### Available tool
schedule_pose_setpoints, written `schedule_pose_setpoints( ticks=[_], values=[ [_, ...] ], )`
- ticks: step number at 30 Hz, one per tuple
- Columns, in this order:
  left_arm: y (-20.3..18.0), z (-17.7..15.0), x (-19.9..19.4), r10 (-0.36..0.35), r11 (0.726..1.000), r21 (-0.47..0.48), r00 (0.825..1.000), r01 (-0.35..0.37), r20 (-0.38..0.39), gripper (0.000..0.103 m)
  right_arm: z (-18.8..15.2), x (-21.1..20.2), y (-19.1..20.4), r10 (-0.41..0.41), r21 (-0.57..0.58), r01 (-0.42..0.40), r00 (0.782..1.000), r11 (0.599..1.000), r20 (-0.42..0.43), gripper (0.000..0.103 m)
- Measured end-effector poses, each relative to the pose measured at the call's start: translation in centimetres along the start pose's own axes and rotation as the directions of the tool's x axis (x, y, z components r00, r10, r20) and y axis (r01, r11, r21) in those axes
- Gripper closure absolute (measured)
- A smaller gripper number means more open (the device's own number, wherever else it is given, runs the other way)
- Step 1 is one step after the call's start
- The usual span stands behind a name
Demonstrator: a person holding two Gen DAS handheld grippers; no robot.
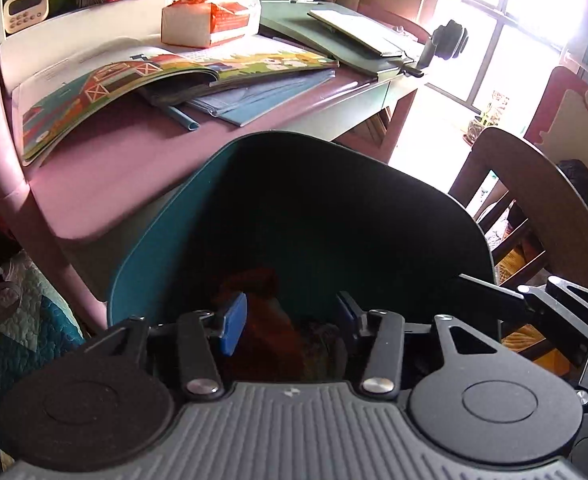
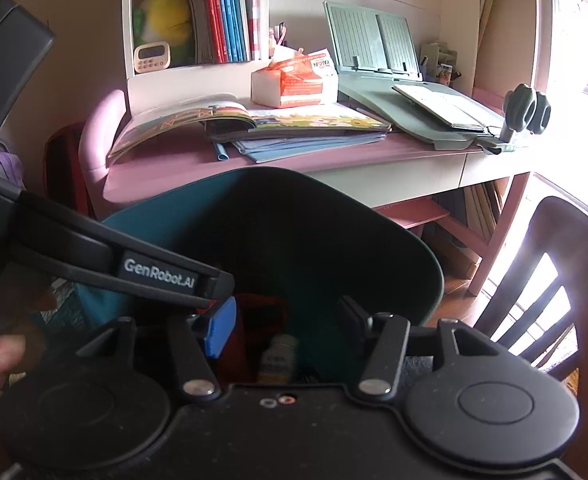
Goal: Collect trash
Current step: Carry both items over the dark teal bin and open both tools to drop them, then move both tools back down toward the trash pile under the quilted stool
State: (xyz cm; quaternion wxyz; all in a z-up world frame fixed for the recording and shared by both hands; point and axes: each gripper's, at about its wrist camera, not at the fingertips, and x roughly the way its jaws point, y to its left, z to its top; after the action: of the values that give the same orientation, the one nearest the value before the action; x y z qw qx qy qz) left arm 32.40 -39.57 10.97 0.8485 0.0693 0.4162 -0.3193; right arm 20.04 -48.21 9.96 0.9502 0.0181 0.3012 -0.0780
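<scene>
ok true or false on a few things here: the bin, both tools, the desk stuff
1. Both tools hang over the teal bin. True: the left tool and the right tool each point into its opening.
2. The left tool grips a book. False: its jaws are apart and grip nothing.
3. The bin holds nothing. False: a small bottle and something reddish lie inside.
4. An open picture book lies on the pink desk. True.
5. The tissue pack lies in the bin. False: it sits on the desk, behind the book.
</scene>
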Motion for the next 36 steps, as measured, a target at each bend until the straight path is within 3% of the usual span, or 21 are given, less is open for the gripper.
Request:
schedule_pose_setpoints(
  ticks=[10,20,30,36],
  values=[
    [1.5,-1.5,-7.2,-0.019,1.000,-0.017,0.997,0.021,0.081,0.055,0.3,-5.5,2.4,0.073,-0.038,-0.071,0.995,0.997,0.069,0.045],
    [6.3,-6.5,-15.6,0.073,0.995,-0.083,0.983,-0.060,0.168,0.055,0.5,-9.2,8.6,0.212,-0.117,-0.200,0.972,0.973,0.098,0.044],
    [12.5,-14.0,-22.2,0.202,0.972,-0.164,0.958,-0.170,0.202,0.055,-0.5,-10.6,17.6,0.369,-0.213,-0.348,0.927,0.913,0.065,0.044],
    [17.1,-19.2,-25.0,0.274,0.946,-0.233,0.942,-0.227,0.193,0.055,-1.9,-9.8,23.6,0.463,-0.253,-0.446,0.887,0.858,0.006,0.044]
  ],
)
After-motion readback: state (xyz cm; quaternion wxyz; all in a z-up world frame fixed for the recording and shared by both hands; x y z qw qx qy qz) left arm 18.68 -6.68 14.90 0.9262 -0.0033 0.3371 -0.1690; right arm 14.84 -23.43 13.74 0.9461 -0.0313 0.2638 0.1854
